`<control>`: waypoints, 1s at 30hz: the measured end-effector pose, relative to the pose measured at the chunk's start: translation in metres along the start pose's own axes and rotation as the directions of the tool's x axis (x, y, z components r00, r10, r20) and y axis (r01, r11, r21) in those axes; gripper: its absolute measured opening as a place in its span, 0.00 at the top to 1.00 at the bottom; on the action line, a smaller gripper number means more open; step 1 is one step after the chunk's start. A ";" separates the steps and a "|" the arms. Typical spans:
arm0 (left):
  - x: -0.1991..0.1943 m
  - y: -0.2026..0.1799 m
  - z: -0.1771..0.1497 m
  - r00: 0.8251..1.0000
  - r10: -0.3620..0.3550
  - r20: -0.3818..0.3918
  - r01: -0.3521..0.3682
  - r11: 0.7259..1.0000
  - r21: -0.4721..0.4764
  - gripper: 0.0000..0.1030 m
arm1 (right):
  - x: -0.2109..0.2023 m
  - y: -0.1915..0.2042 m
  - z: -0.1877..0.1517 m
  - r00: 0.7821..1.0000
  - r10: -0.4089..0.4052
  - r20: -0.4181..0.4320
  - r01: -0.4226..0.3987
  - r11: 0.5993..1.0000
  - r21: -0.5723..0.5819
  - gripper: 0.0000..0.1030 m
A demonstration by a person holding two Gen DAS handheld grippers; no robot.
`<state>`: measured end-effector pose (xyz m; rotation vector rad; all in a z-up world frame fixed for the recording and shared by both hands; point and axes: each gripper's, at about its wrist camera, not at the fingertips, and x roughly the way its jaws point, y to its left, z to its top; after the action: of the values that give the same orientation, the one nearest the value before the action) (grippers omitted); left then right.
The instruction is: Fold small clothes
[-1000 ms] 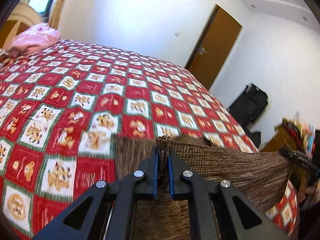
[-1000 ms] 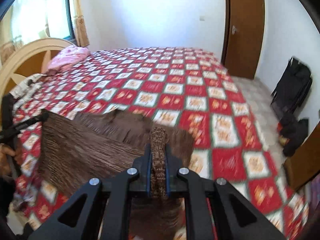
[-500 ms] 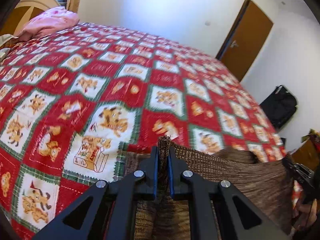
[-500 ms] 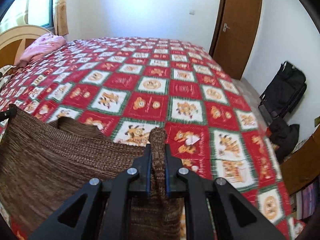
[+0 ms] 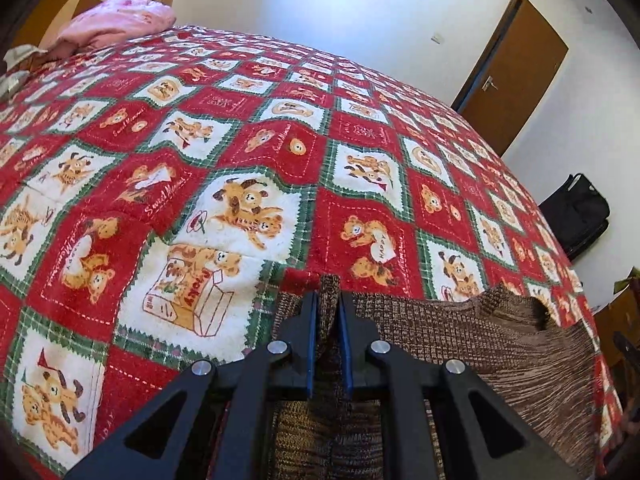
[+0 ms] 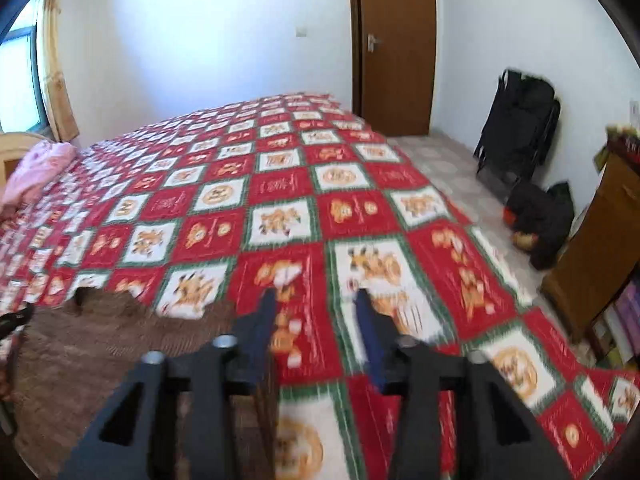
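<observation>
Lying on the bedspread [image 5: 248,128], the brown knit garment [image 5: 460,344] stays pinched in the barely parting left gripper [image 5: 329,308]; the right gripper [image 6: 316,300] is opening, empty beside it. Lifting now could drag that corner askew.

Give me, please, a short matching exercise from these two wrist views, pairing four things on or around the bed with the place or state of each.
Things:
1. brown garment
2. pink pillow
3. right gripper
4. door

Places or states:
A. shut, in the far wall
B. jaws opening, nothing between them
C. a fold between the left gripper's pads
D. at the head of the bed

Pairs: 1-C, 2-D, 3-B, 4-A
</observation>
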<state>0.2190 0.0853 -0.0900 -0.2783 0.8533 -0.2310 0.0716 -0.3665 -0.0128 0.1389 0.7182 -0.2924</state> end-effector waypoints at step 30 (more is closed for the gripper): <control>-0.093 -0.046 -0.122 0.968 0.250 -0.009 -0.236 0.925 0.296 0.72 | -0.056 0.064 -0.139 0.950 0.139 -0.280 -0.157 0.987 -0.043 0.75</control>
<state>0.0623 0.0524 -0.0854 0.1125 0.8787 -0.1296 -0.0358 -0.2623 -0.0777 0.1730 0.9889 -0.1054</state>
